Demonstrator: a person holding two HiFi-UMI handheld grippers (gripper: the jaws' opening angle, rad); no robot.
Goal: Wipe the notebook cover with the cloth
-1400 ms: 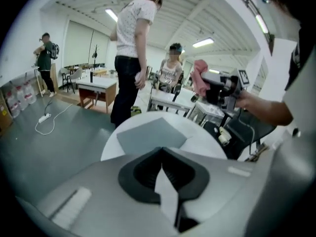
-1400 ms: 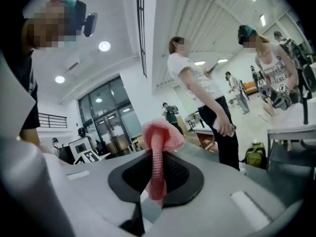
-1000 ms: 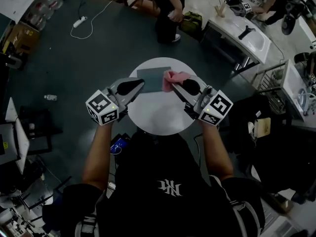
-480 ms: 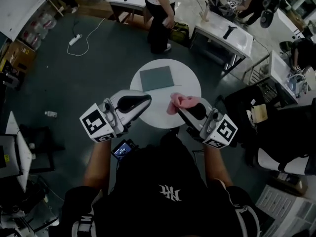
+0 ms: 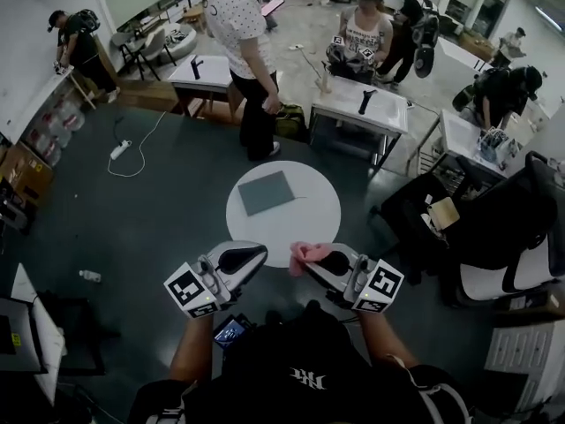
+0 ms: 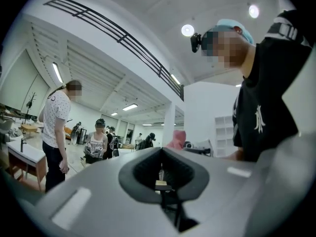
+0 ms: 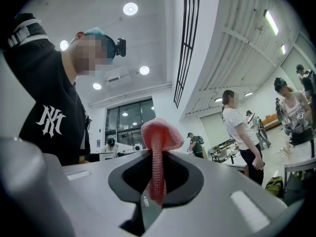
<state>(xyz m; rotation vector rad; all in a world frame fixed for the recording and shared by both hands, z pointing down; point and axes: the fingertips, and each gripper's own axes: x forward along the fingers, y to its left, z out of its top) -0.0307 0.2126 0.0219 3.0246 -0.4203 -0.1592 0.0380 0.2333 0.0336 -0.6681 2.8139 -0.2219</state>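
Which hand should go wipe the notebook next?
Probably the right. The right gripper has its jaws shut on the pink cloth, while the left gripper is shut and empty. The notebook lies on the round table ahead of both.

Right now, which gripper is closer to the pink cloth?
Right. The right gripper is shut on the pink cloth, which sticks up from between its jaws. The left gripper is shut on nothing, off to the left, not touching it.

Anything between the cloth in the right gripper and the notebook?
Nothing. The head view shows only bare white tabletop between the cloth and the notebook.
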